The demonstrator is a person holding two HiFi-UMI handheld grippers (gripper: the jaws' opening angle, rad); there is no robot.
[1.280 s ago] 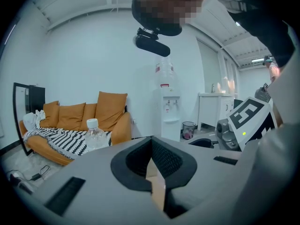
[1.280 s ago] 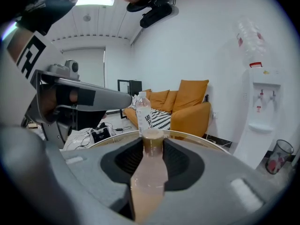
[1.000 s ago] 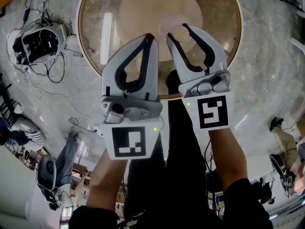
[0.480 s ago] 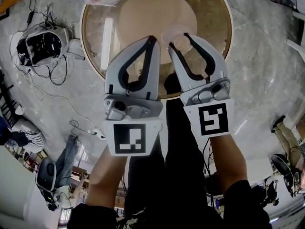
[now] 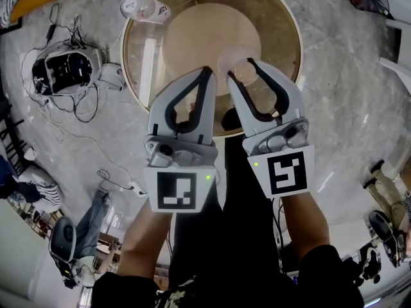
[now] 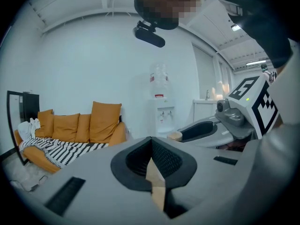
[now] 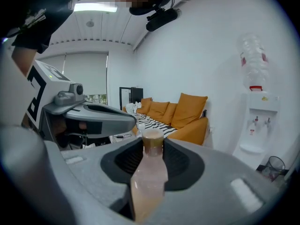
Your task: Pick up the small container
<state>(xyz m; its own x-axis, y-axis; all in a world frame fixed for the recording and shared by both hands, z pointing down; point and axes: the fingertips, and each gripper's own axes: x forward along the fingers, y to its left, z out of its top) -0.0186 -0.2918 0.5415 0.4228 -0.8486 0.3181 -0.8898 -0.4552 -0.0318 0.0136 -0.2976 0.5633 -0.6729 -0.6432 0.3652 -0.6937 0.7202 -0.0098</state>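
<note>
Over the round table (image 5: 286, 40), right claw (image 5: 241, 70) clamps a translucent small container (image 7: 149, 172); left claw (image 5: 207, 71) closed.

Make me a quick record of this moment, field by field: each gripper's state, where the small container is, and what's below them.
left gripper: jaws together, nothing between them
right gripper: closed on the small container
small container: pale pink body, tan cap up, clamped between the right jaws
round table: lies under both grippers in the head view
arrangement: grippers side by side, both pointing away from the person
background: orange sofa and water dispenser against a white wall
</note>
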